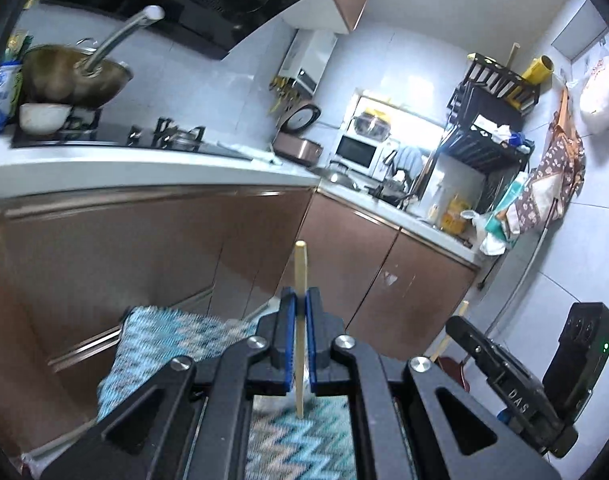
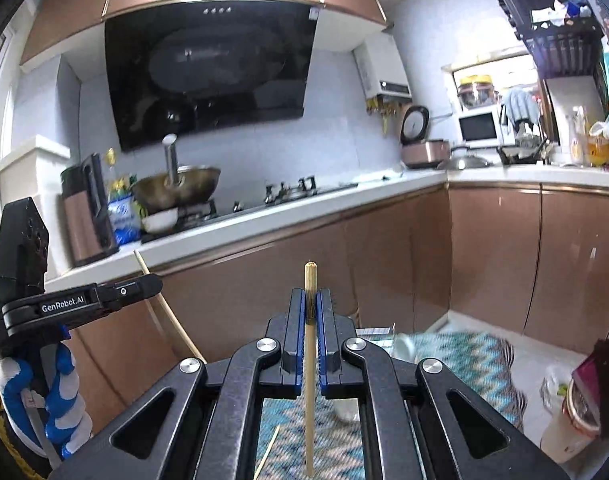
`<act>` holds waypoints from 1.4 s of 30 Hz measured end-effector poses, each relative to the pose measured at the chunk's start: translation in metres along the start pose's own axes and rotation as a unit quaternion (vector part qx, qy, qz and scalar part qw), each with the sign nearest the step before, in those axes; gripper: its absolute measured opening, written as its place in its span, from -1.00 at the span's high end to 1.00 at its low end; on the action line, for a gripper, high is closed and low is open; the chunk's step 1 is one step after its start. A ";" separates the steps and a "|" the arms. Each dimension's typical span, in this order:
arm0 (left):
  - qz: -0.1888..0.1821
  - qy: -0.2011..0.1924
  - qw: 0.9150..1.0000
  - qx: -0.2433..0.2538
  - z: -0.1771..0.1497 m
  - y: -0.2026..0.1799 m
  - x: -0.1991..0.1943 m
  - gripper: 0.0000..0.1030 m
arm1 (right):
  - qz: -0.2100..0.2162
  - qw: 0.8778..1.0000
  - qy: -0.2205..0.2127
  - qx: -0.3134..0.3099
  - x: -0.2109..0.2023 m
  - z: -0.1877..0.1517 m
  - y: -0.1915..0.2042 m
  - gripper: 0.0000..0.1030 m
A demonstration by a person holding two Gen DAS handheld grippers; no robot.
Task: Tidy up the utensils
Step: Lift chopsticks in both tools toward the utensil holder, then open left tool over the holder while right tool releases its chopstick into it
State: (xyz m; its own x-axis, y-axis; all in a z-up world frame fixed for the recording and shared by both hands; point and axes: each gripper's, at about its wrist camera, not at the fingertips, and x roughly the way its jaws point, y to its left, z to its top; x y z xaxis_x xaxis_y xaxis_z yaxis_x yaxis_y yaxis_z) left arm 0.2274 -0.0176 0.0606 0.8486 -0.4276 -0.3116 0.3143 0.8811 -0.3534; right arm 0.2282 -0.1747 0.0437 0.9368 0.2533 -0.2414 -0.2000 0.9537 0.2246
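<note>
**Gripping one chopstick in each claw, above a zigzag cloth**

Starting at the left of the kitchen, a brown thermos jug (image 2: 86, 208) stands at the end of the bench (image 2: 344, 200), with a blue-and-white bag (image 2: 122, 220) just beside it. Next comes a wok (image 2: 176, 188) on the hob, its handle pointing up, and a white bowl (image 2: 160, 220) in front of it. A black range hood (image 2: 208, 68) hangs above the hob. Further right a rice cooker (image 2: 422, 148) sits with its lid up, then a white microwave (image 2: 478, 128) by the bright window, and a dark dish rack (image 2: 556, 32) at the far right.

The left claw (image 1: 301, 300) is closed on a pale wooden chopstick (image 1: 300, 276), which stands nearly upright between the blue pads (image 1: 290, 340), its tip rising above them. In the right wrist view this claw shows side-on, gripped by a blue-and-white gloved hand (image 2: 44, 392).

The right claw (image 2: 311, 300) is likewise clamped on a second chopstick (image 2: 310, 280), upright, its rounded end above the fingers.

Below both claws lies a teal zigzag cloth (image 2: 464, 352); another thin stick (image 2: 268, 452) rests on it. A lidded cup (image 2: 572, 420) stands at the lower right.
</note>
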 end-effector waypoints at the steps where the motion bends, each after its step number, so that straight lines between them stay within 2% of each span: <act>1: -0.001 -0.003 1.000 0.002 0.003 -0.002 0.012 0.91 | -0.004 1.000 -0.009 -0.002 0.007 0.004 -0.005 0.89; 8: 0.008 0.000 1.000 0.023 0.000 -0.010 0.103 0.91 | -0.026 0.999 -0.038 -0.012 0.060 0.011 -0.035 0.89; 13: 0.026 0.017 0.999 0.036 -0.019 -0.005 0.165 0.91 | -0.035 0.999 -0.030 -0.022 0.105 0.000 -0.056 0.89; 20: 0.043 0.039 0.997 0.057 -0.049 0.002 0.215 0.91 | -0.036 0.999 -0.013 -0.012 0.148 -0.025 -0.081 0.89; 27: 0.048 0.068 0.994 0.068 -0.075 0.007 0.243 0.91 | -0.037 0.999 0.015 0.003 0.171 -0.052 -0.098 0.89; 33: 0.047 0.084 0.994 0.055 -0.080 0.014 0.243 0.87 | -0.042 0.999 0.030 0.016 0.173 -0.061 -0.102 0.86; 35: 0.050 0.088 0.993 0.053 -0.078 0.014 0.238 0.86 | -0.046 0.998 0.030 0.022 0.170 -0.059 -0.102 0.69; 37: 0.051 0.085 0.994 0.053 -0.075 0.012 0.229 0.83 | -0.050 0.998 0.028 0.027 0.166 -0.059 -0.101 0.32; 39: 0.054 0.078 0.994 0.050 -0.071 0.012 0.218 0.78 | -0.054 0.998 0.025 0.032 0.160 -0.057 -0.099 0.30; 41: 0.056 0.071 0.995 0.041 -0.065 0.012 0.205 0.50 | -0.062 0.997 0.025 0.035 0.153 -0.055 -0.097 0.28; 42: 0.056 0.068 0.996 0.033 -0.062 0.013 0.198 0.45 | -0.068 0.997 0.023 0.037 0.147 -0.054 -0.096 0.24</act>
State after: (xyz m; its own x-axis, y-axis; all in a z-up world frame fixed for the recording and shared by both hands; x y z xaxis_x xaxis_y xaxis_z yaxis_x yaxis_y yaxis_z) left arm 0.3731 -0.1034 -0.0605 0.8163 -0.3452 -0.4631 0.2523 0.9343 -0.2517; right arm 0.3693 -0.2202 -0.0639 0.9392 0.1313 -0.3173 -0.0487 0.9656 0.2556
